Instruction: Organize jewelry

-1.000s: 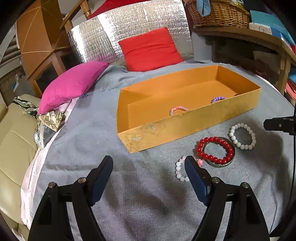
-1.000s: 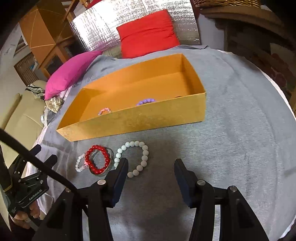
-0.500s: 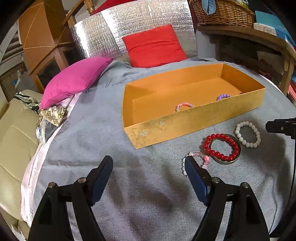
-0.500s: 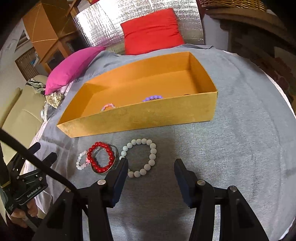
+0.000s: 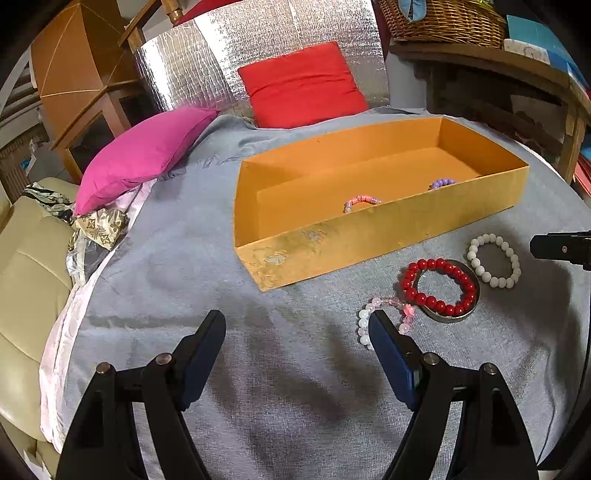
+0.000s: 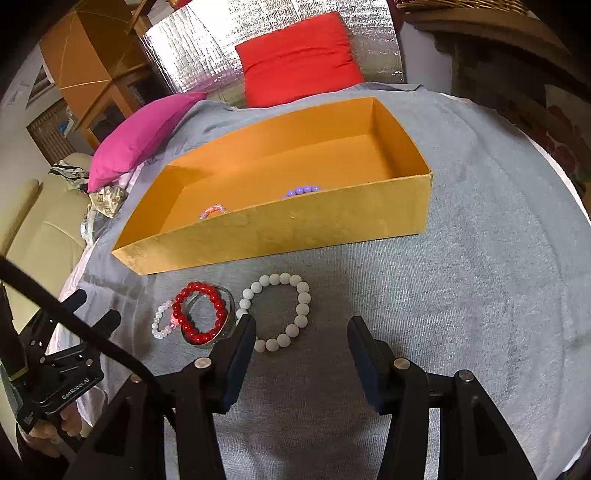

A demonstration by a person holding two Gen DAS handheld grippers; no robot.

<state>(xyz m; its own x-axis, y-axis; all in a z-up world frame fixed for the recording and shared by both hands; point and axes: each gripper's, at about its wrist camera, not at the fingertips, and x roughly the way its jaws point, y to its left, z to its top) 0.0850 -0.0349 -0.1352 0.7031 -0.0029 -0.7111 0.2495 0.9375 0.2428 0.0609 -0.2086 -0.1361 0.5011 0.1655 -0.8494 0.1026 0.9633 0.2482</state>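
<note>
An orange box [image 5: 369, 236] [image 6: 280, 229] stands on the grey cloth and holds a pink bracelet [image 5: 362, 201] [image 6: 213, 210] and a purple bracelet [image 5: 442, 182] [image 6: 301, 191]. In front of it lie a white bead bracelet [image 5: 494, 260] [image 6: 291, 314], a red bead bracelet [image 5: 439, 286] [image 6: 199, 312] resting on a metal bangle, and a pale pink-and-white bracelet [image 5: 384, 317] [image 6: 162, 321]. My left gripper [image 5: 297, 325] is open and empty, its right finger beside the pale bracelet. My right gripper [image 6: 301, 328] is open and empty, just in front of the white bracelet.
A magenta cushion [image 5: 147, 155] and a red cushion [image 5: 303, 85] lie behind the box by a silver foil panel [image 5: 258, 55]. A cream sofa [image 5: 26, 277] is at the left. A wicker basket [image 5: 443, 18] sits on a wooden shelf at the right.
Both grippers have moved closer to the table and the bracelets; the right one has come nearer the white bracelet. Both stay open. No bracelet has moved.
</note>
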